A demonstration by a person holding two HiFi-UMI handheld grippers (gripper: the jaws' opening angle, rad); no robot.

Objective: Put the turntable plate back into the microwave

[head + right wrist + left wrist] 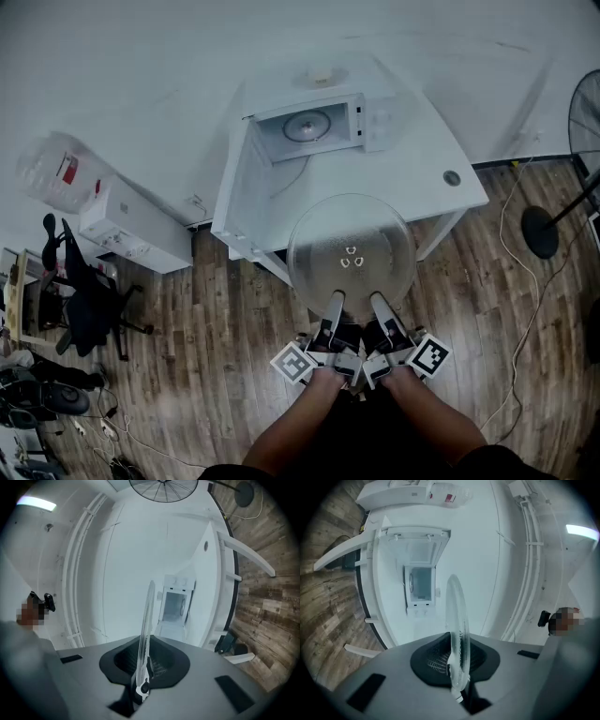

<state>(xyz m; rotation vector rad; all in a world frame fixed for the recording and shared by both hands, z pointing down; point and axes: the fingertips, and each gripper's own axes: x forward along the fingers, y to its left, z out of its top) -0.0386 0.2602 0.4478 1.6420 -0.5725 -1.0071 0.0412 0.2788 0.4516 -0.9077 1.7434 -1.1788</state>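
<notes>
Currently I hold the round clear glass turntable plate (352, 234) at the white desk (417, 178)'s near edge, left gripper (335, 302) and right gripper (379, 302) jaws both clamped on its rim, facing the open white microwave (323, 125).

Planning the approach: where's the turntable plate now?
Head view, centre: the turntable plate is held by left tool and right tool, in front of the table with the open microwave.
</notes>
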